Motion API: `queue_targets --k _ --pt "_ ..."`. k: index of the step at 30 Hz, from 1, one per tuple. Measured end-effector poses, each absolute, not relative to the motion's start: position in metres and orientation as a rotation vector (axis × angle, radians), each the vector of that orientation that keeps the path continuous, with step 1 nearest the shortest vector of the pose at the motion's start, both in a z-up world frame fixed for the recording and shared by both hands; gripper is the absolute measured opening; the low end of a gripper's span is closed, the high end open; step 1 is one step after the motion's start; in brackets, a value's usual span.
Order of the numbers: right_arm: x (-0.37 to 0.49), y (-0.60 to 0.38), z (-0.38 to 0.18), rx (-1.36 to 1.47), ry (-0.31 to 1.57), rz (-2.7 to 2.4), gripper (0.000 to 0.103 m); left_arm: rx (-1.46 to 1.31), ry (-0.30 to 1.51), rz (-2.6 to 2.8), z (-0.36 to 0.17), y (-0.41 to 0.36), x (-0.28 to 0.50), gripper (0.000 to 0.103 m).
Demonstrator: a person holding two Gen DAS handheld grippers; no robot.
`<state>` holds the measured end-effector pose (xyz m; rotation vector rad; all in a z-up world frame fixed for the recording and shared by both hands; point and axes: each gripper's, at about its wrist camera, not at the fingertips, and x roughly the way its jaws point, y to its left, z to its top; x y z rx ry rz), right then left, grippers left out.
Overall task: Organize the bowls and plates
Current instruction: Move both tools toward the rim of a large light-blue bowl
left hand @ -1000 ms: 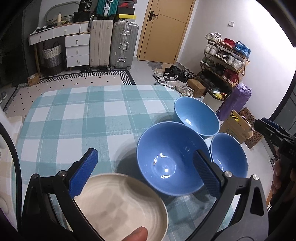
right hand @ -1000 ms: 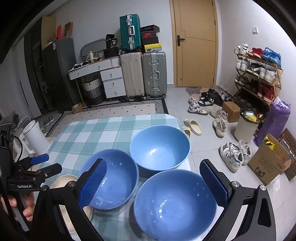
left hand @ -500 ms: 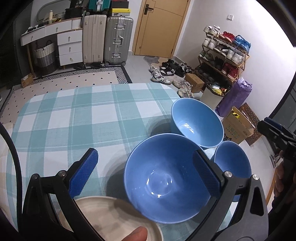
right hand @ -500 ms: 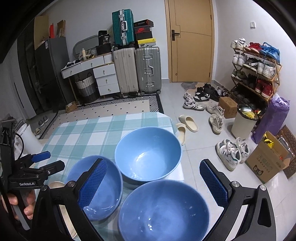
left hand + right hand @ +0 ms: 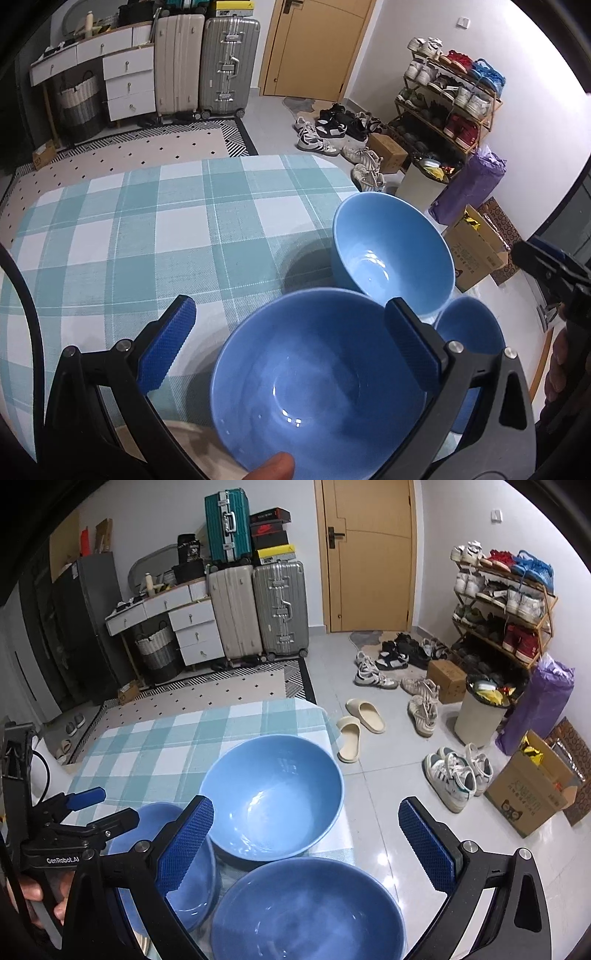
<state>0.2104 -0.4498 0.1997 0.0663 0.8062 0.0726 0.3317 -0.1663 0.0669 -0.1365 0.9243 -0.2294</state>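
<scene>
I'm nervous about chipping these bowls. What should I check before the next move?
1. Left tongs open: ok.
2. Right tongs open, holding nothing: ok.
3. Nearest blue bowl lies between the left fingers: ok.
4. Far blue bowl sits fully on the checked cloth: not ok, it is at the edge.
5. Cream plate clear of the nearest bowl: cannot tell.
</scene>
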Motion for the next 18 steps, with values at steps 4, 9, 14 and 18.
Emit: queue_targets --k 4,9,14,18 --pt "0.220 -0.455 0.194 0.076 0.824 0.062 0.102 -0.145 0.939 -0.228 0.060 -0.169 0.345 0.102" --pt "0.231 -0.460 0.185 0.087 0.835 0.059 0.102 -0.137 0.957 -0.233 0.051 -0.179 0.364 0.102" --pt "0.241 -0.466 0.173 0.110 0.860 0.059 0.102 -0.131 0.984 -0.264 0.041 -0.194 0.378 0.095" --pt "0.246 -0.469 0.163 0.109 0.875 0.068 0.102 -0.135 1.004 -0.288 0.033 -0.203 0.386 0.087"
